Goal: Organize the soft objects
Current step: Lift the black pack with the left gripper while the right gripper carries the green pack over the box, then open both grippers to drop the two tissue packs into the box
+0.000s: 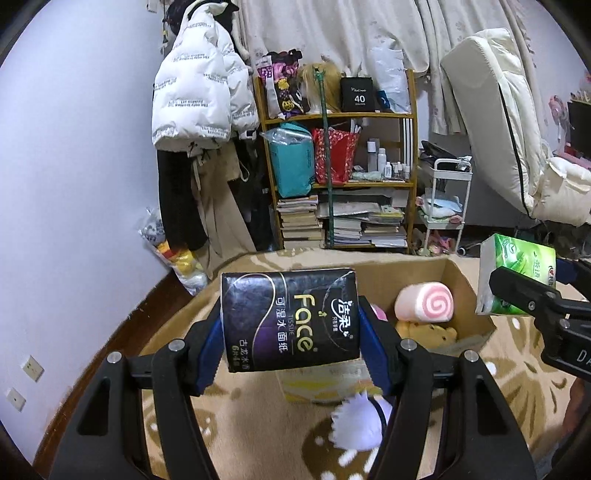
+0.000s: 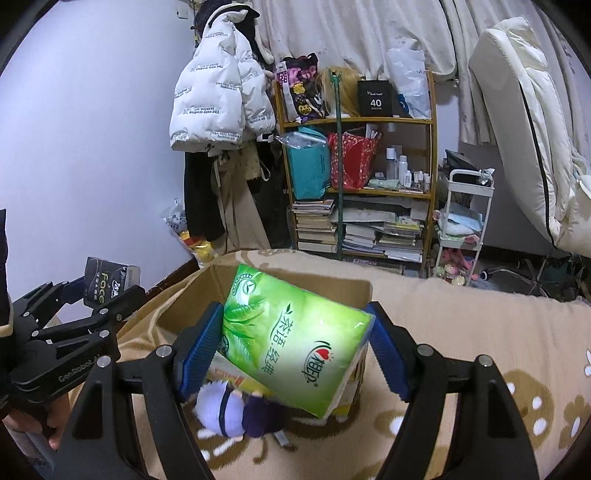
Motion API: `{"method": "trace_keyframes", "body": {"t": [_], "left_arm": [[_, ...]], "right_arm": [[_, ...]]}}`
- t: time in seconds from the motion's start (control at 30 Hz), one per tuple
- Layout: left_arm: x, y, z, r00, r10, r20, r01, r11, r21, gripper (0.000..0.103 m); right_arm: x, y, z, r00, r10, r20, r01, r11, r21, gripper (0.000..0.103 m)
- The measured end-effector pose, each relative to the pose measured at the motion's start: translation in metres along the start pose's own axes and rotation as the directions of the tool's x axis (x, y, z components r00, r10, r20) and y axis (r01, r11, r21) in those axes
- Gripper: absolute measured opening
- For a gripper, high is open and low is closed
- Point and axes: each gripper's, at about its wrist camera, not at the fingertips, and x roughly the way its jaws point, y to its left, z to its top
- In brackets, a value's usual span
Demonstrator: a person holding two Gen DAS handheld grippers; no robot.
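We held the left gripper [image 1: 290, 325] over the patterned blanket [image 1: 243, 417], its blue pads clamped on the two sides of a black tissue pack [image 1: 290, 319] lifted clear of the bed. Far off to its left stood the pale wall [image 1: 74, 147], and a bag of plush toys [image 1: 173, 251] slumped at the wall's foot. Ahead and above hung a white puffer jacket [image 1: 195, 81], then a wooden shelf [image 1: 340, 116] crowded with bags, bottles and stacked books. Just beyond the black pack sat the open cardboard box [image 1: 465, 291], holding a pink swirl-roll plush [image 1: 424, 301] and a yellow plush [image 1: 424, 330] beneath it. Below the jaws, in front of the box, lay a white-haired doll [image 1: 360, 421] on the blanket.

Further right we held the right gripper [image 2: 295, 345], its jaws spread wide and pressed on a green tissue pack [image 2: 295, 339], tilted and raised over the near wall of the same box [image 2: 192, 295]. The same doll [image 2: 236, 410] lay under it against the box front. To its far right stood a white trolley [image 2: 465, 218], and beyond that a cream mattress [image 2: 524, 110] leaned against the curtain [image 2: 369, 33]. Nothing stood between either pack and the box opening.
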Motion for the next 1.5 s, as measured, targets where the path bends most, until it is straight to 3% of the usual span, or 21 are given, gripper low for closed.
{"method": "trace_keyframes", "body": {"t": [0.37, 0.9, 1.27, 1.4, 1.5], "left_arm": [[0.033, -0.011, 0.02, 1.0, -0.001, 0.009, 0.001, 0.999, 0.037, 0.064], [0.082, -0.018, -0.007, 0.998, -0.025, -0.06, 0.028, 0.999, 0.036, 0.065], [0.089, -0.023, -0.016, 0.994, -0.06, -0.091, 0.063, 0.997, 0.035, 0.066], [0.087, -0.026, -0.019, 0.994, -0.054, -0.091, 0.058, 0.997, 0.047, 0.08], [0.085, -0.026, -0.02, 0.995, -0.043, -0.09, 0.048, 0.997, 0.058, 0.083]], "right_arm": [[0.026, -0.004, 0.019, 1.0, -0.011, 0.021, 0.012, 0.999, -0.045, 0.081], [0.077, -0.019, -0.017, 0.995, -0.029, -0.097, 0.027, 0.999, -0.016, 0.082], [0.086, -0.028, -0.027, 0.989, -0.021, -0.148, 0.023, 1.0, 0.017, 0.082], [0.086, -0.028, -0.026, 0.988, -0.017, -0.155, 0.02, 1.0, 0.02, 0.083], [0.086, -0.029, -0.026, 0.987, -0.019, -0.159, 0.023, 0.999, 0.023, 0.084]]}}
